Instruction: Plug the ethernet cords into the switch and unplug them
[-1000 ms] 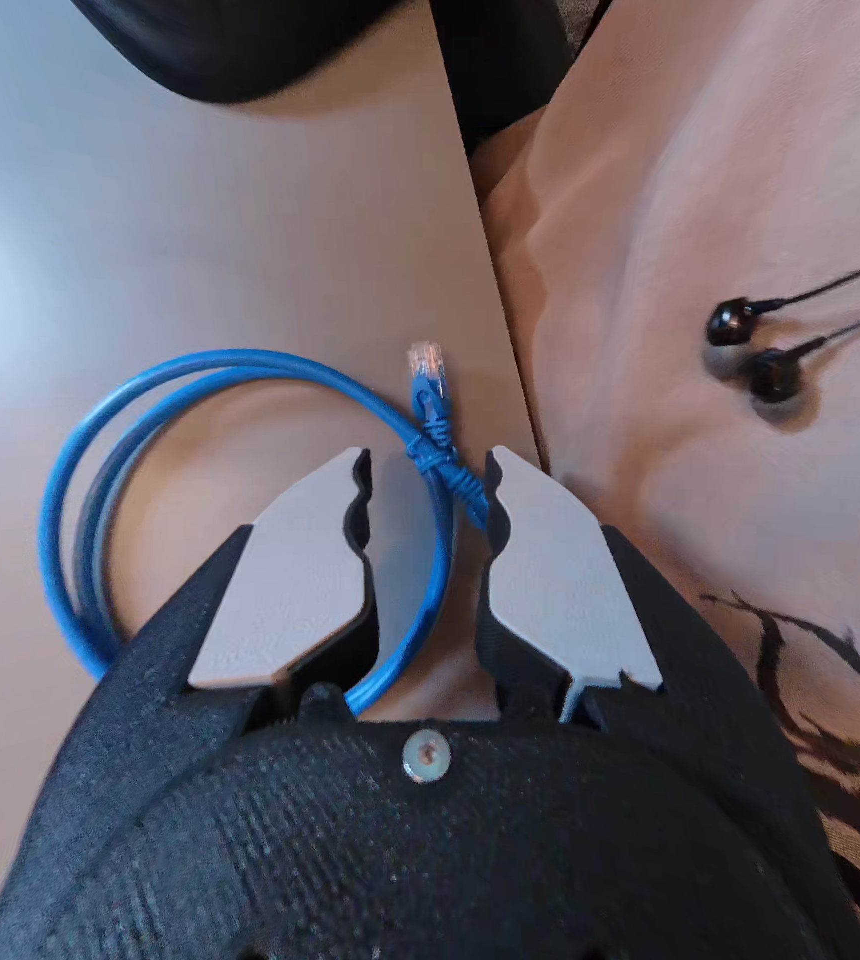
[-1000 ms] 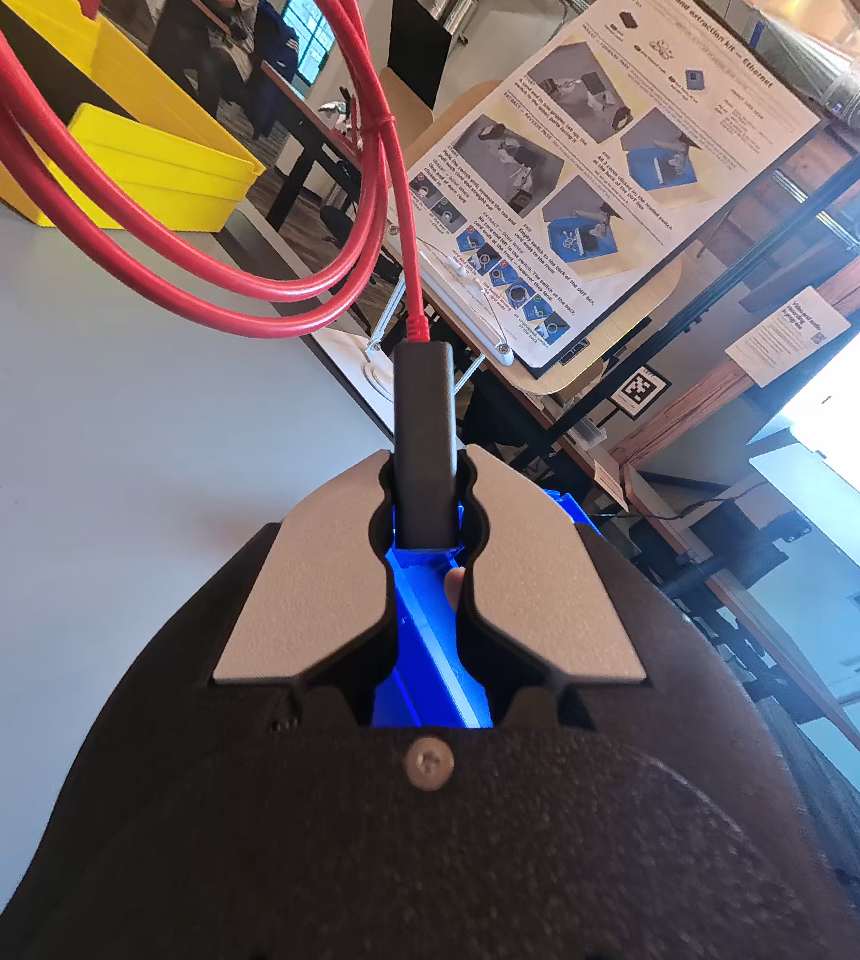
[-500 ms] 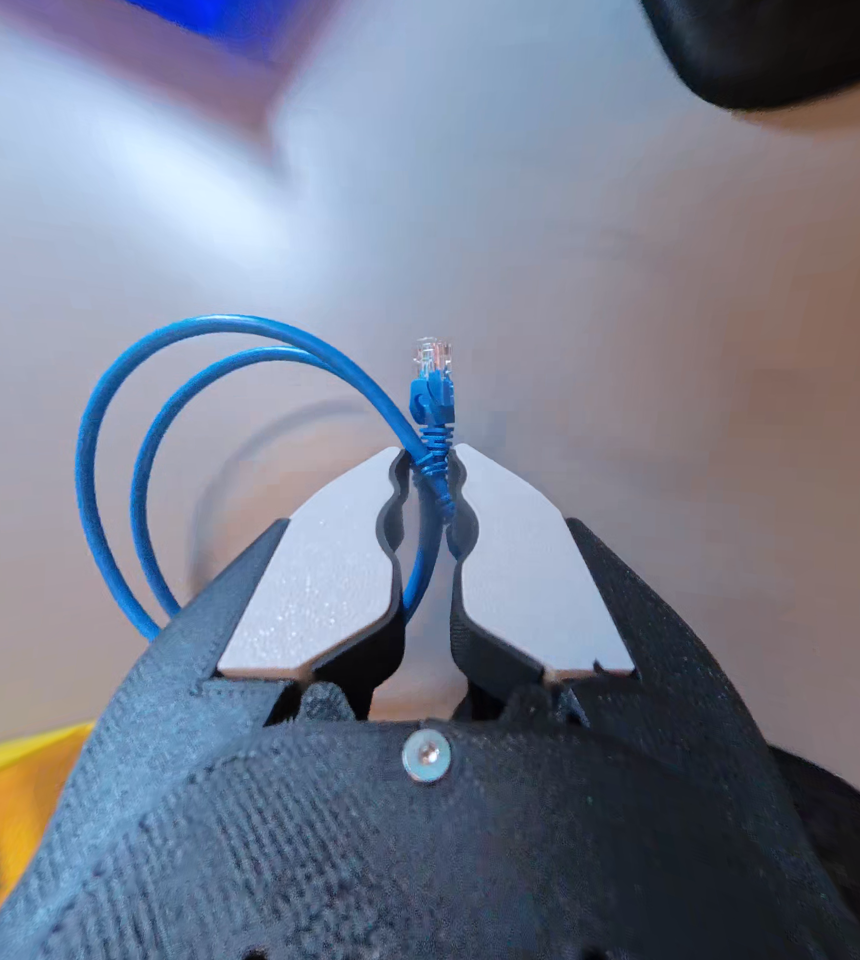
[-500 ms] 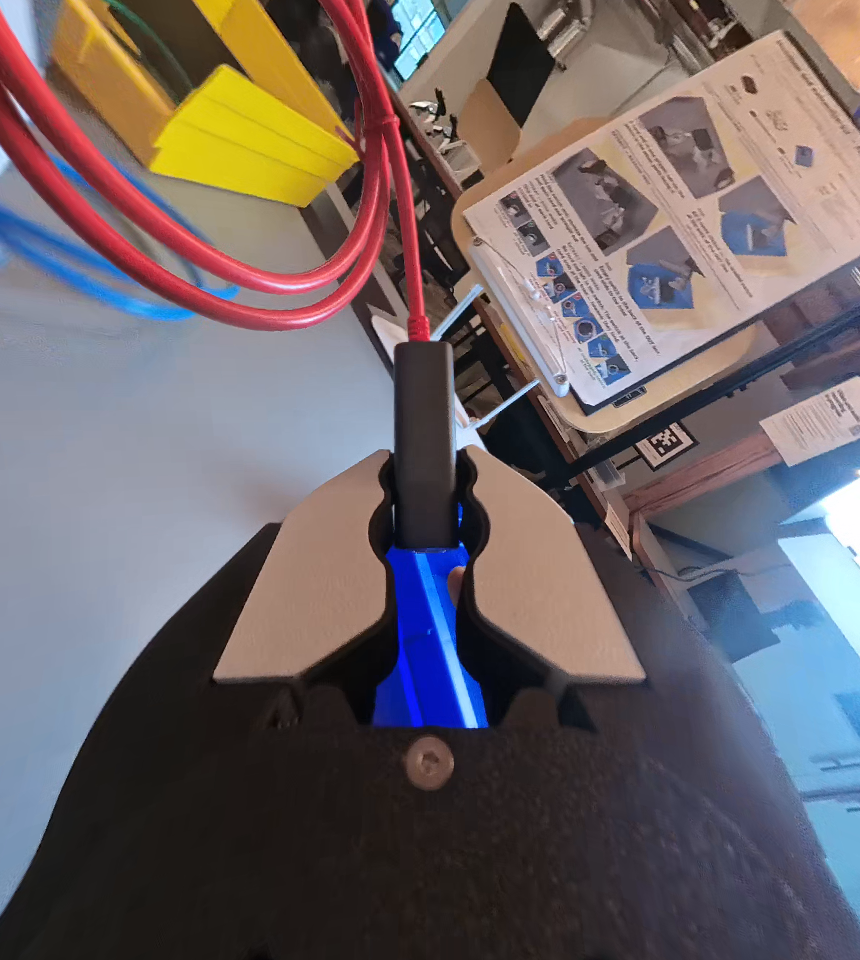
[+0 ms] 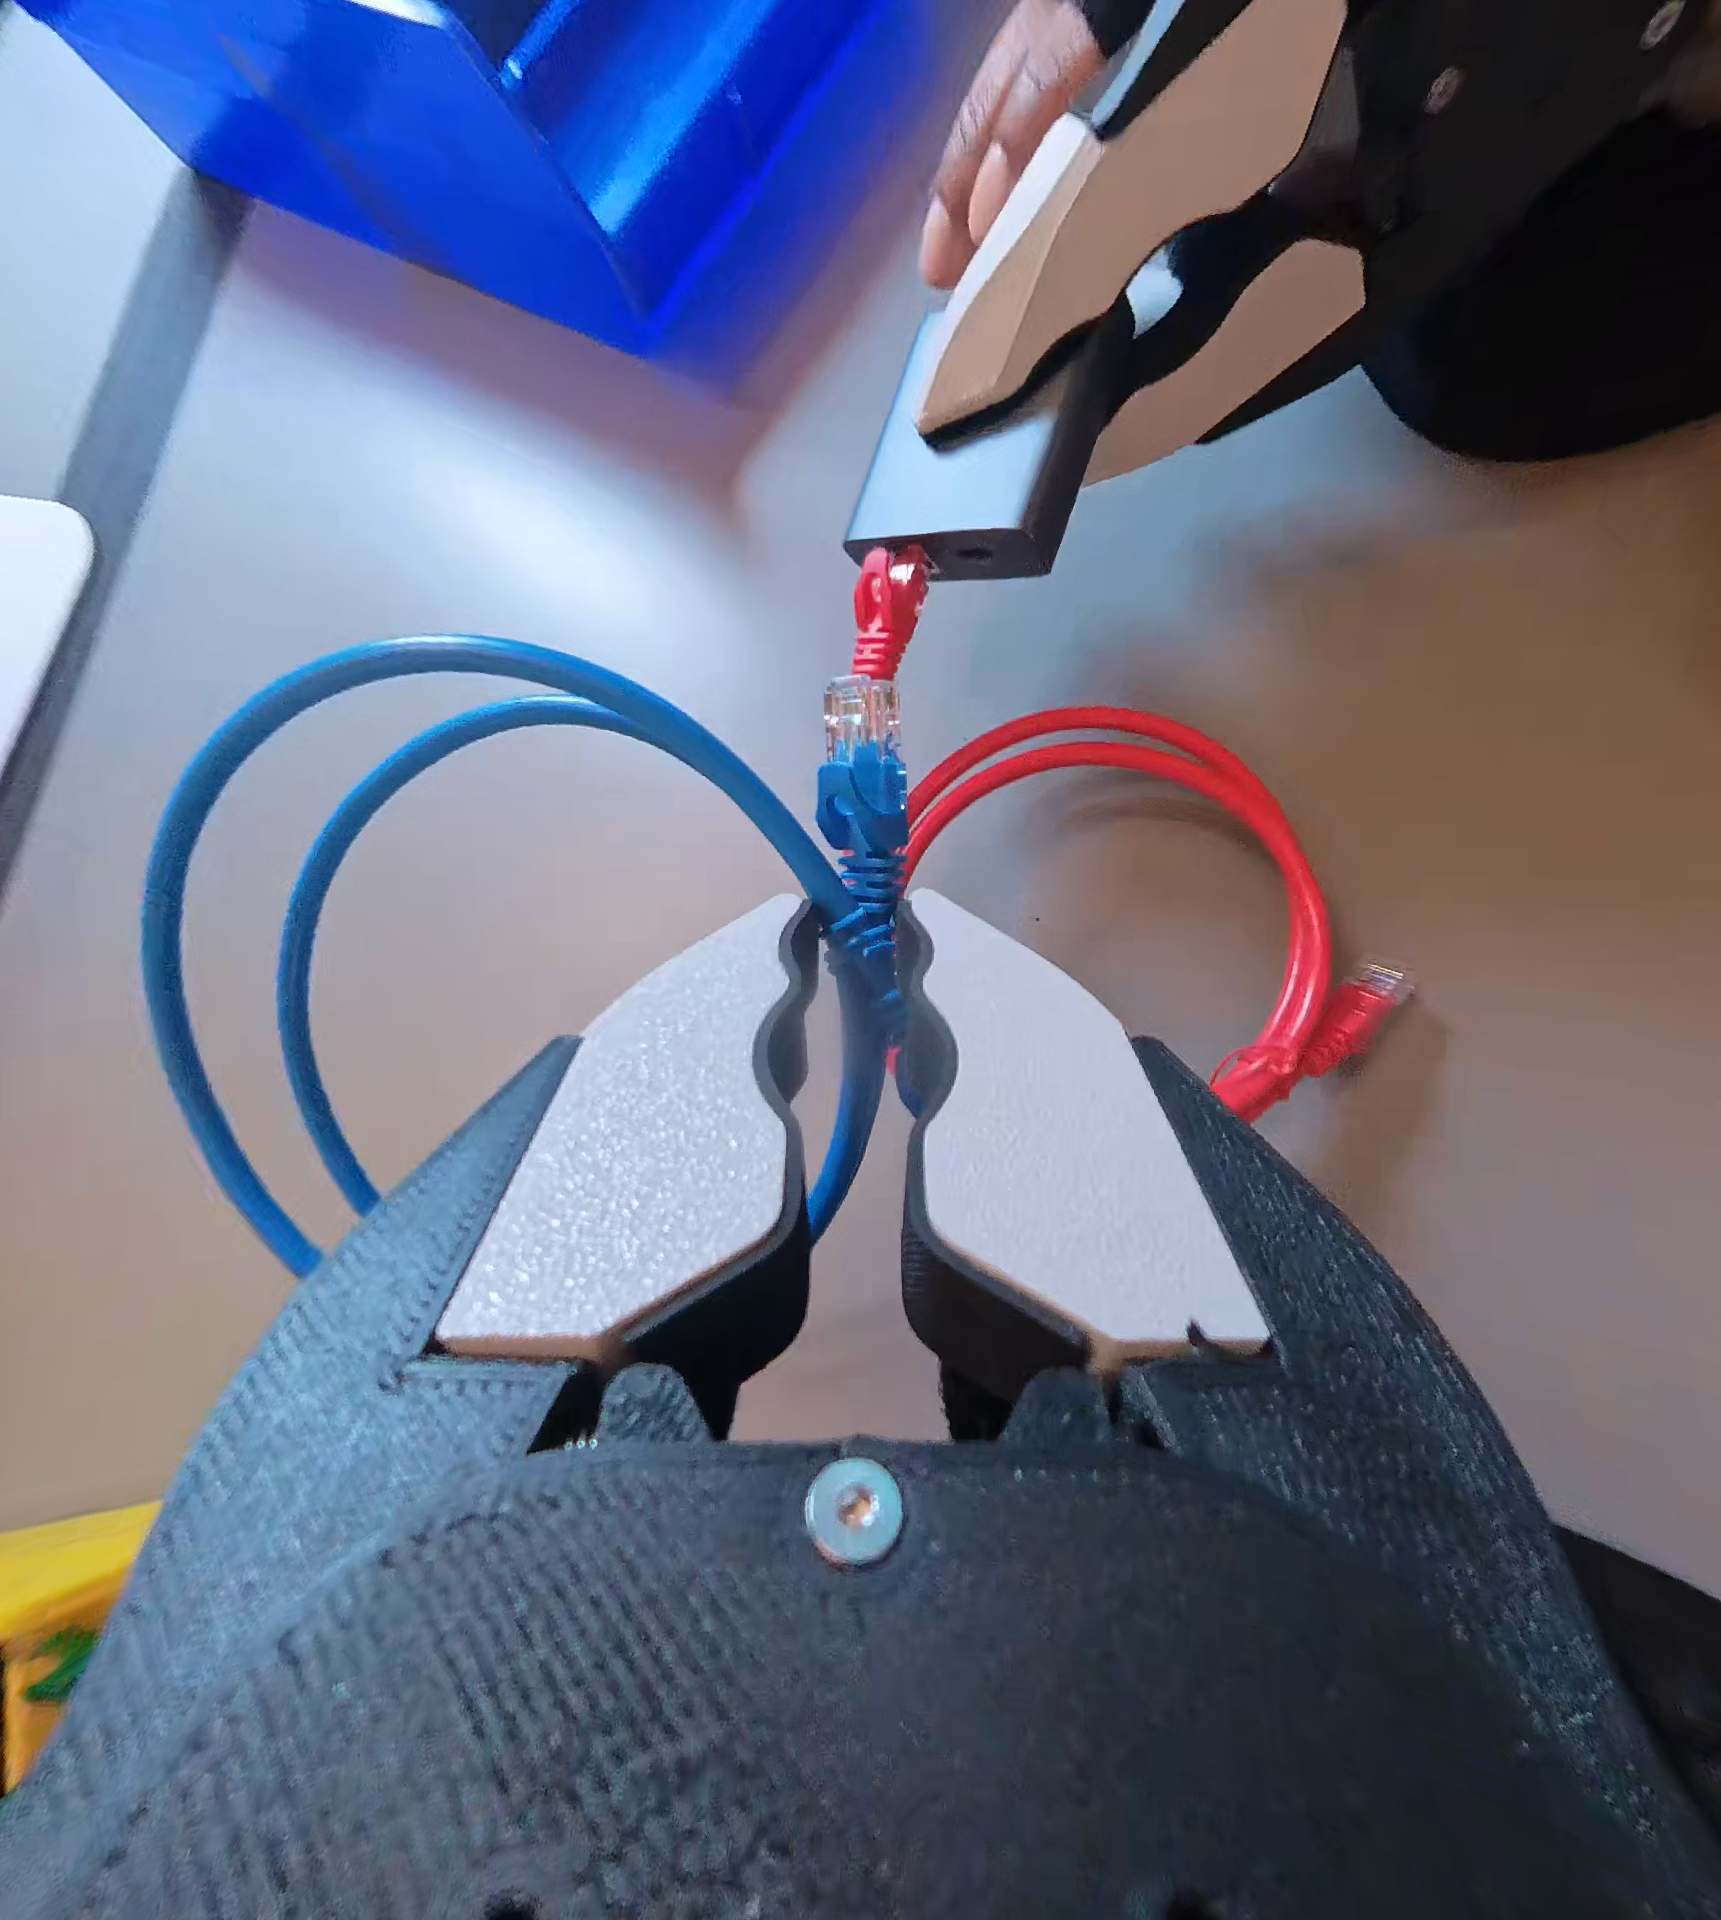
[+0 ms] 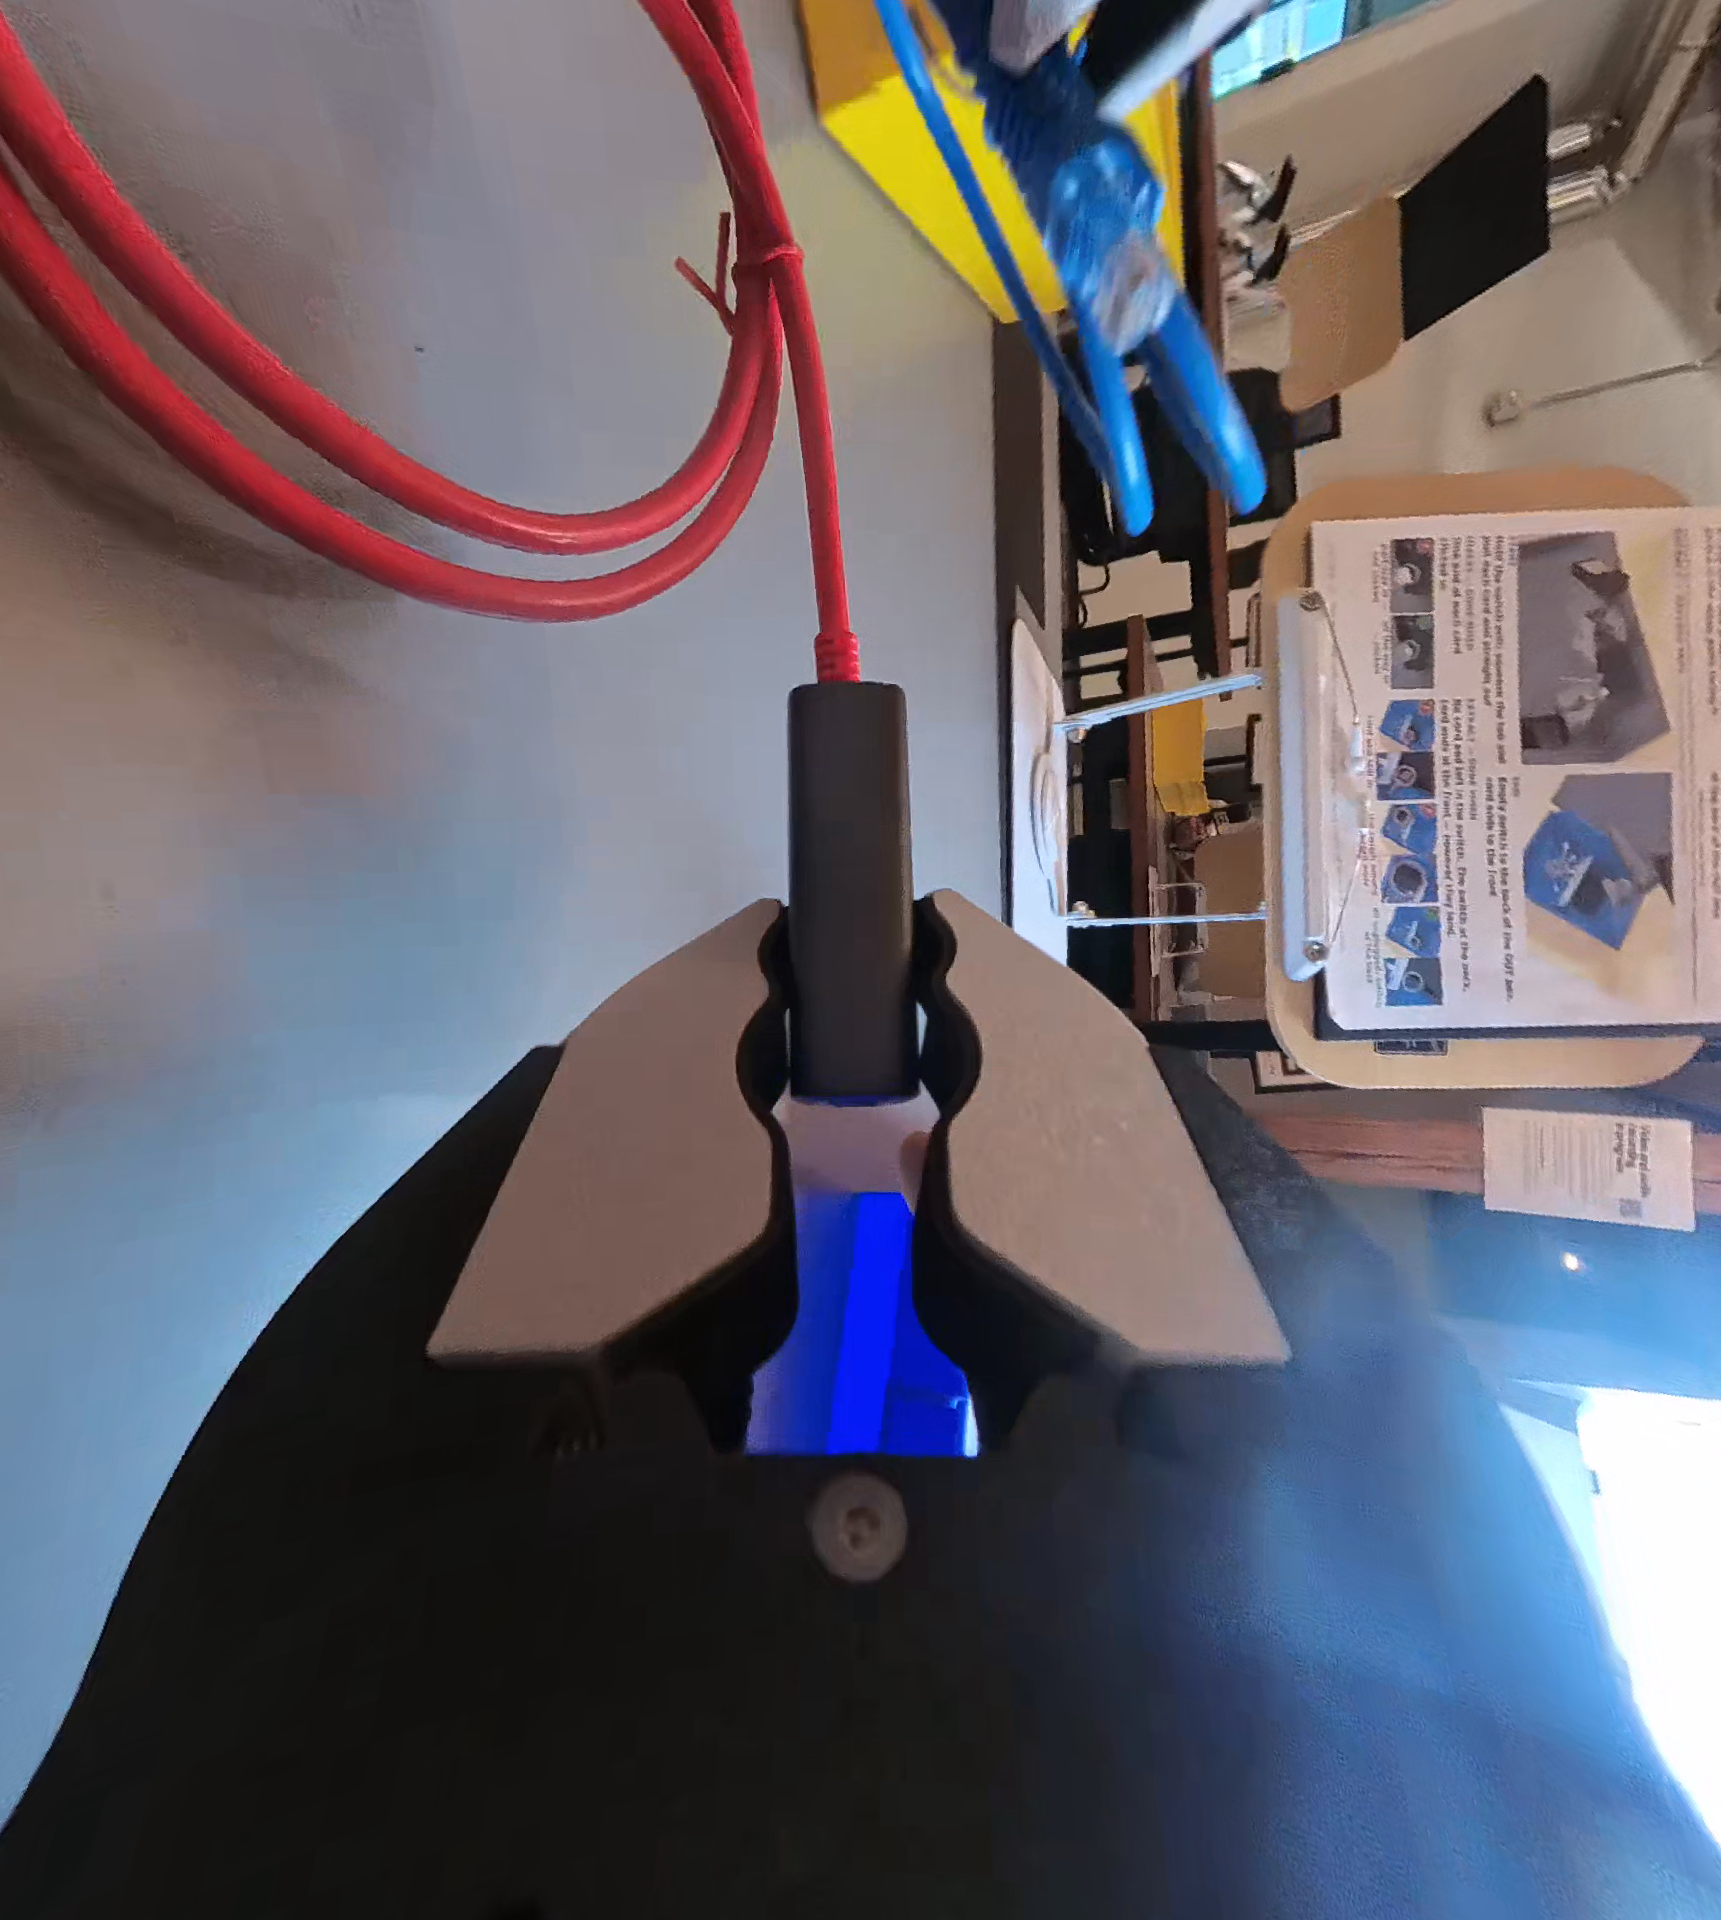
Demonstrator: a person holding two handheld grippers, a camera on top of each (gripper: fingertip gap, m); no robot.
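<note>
Pinching the blue cord [image 5: 861, 904] in our left gripper [image 5: 861, 935], right gripper [image 6: 848, 935] clamping the switch [image 6: 848, 883]; next, we align its plug with a free port.

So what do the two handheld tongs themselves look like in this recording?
Both match: the left tongs and right tongs each have a black, ridged 3D-printed body, one silver screw centred behind the fingers, and two pale grey, grainy finger plates with wavy black inner edges. No cables or markings show on them. No sleeve is clearly visible.
</note>
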